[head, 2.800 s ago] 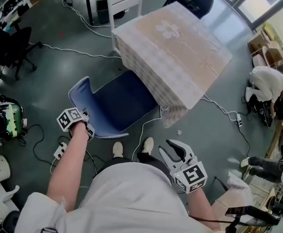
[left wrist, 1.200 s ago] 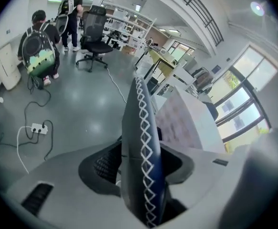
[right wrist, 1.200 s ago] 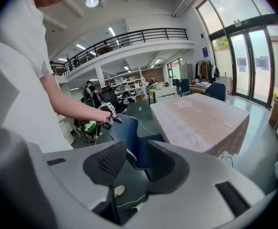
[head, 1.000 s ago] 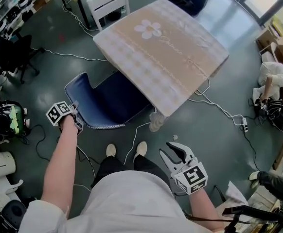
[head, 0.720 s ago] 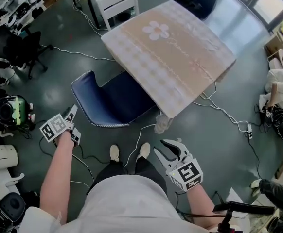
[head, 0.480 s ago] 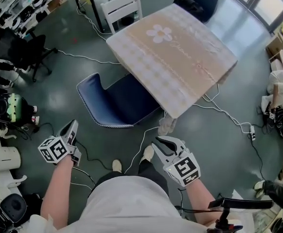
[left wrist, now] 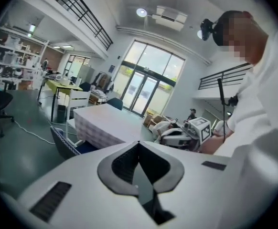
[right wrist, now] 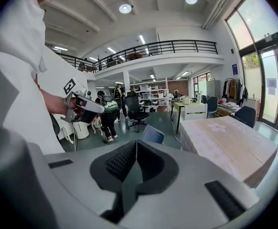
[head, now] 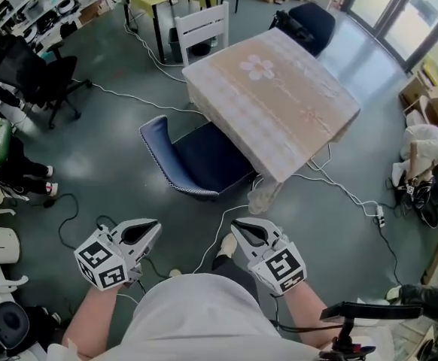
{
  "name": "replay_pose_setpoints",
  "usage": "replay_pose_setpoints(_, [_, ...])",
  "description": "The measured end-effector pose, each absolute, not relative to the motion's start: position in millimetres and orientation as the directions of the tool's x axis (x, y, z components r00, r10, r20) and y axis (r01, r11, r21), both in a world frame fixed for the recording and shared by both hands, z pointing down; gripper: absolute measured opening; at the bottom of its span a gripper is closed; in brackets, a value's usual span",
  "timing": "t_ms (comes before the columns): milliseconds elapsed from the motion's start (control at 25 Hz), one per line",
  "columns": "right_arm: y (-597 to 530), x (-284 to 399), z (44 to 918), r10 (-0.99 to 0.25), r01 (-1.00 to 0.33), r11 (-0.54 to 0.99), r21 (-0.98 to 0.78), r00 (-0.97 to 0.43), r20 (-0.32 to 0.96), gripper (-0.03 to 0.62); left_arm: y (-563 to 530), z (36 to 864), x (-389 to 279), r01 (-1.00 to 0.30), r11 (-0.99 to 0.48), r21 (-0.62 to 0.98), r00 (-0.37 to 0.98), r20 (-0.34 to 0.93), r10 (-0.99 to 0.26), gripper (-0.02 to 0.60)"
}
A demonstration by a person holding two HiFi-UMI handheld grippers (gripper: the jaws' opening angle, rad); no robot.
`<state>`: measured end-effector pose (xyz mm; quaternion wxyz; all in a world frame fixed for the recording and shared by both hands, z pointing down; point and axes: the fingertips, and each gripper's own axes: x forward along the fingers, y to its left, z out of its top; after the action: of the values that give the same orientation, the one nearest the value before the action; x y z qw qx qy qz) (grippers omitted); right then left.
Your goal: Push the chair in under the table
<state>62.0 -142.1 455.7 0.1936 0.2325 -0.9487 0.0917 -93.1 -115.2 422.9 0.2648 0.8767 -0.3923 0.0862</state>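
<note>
- The left gripper [head: 154, 229], white with a marker cube at its back, is held low in front of the person's body; in the left gripper view its dark ribbed jaws are pressed together with nothing between them.
- The right gripper [head: 236, 227], of the same make, is held just beside it at about the same height; its jaws have just been closing and now meet tip to tip, also empty.
- Both grippers point toward the table and are well apart from the chair; neither touches anything.
- The dark blue padded chair with a patterned light edge [head: 202, 160] stands on the grey-green floor [head: 106, 149] at the near left side of the table.
- The front of its seat is hidden beneath the hanging cloth, while the rear of the seat and the upright backrest stand clear of the table on the side nearer the person.
- The square table covered with a beige checked cloth bearing a white flower [head: 279, 100] stands in the middle of the head view.
- A white slatted wooden chair [head: 202, 28] stands at its far left side, and a dark office chair [head: 309, 21] at its far corner.
- White cables [head: 129, 96] trail across the floor around the table.
</note>
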Motion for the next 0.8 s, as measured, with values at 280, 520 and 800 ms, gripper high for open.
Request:
replay_pose_setpoints(280, [-60, -1, 434, -0.438, -0.496, 0.867, -0.051, -0.806, 0.398, 0.015, -25, 401, -124, -0.674, -0.646, 0.359, 0.739, 0.295, -0.606, 0.009])
replay_pose_setpoints(520, [14, -45, 428, -0.483, -0.535, 0.844, -0.029, -0.782, 0.394, 0.014, 44, 389, -160, -0.624, -0.675, 0.394, 0.774, 0.194, -0.602, 0.009])
replay_pose_setpoints(800, [82, -71, 409, -0.483, -0.524, 0.852, 0.002, -0.783, 0.393, 0.014, 108, 394, -162, -0.581, -0.748, 0.319, 0.814, 0.236, -0.531, 0.009])
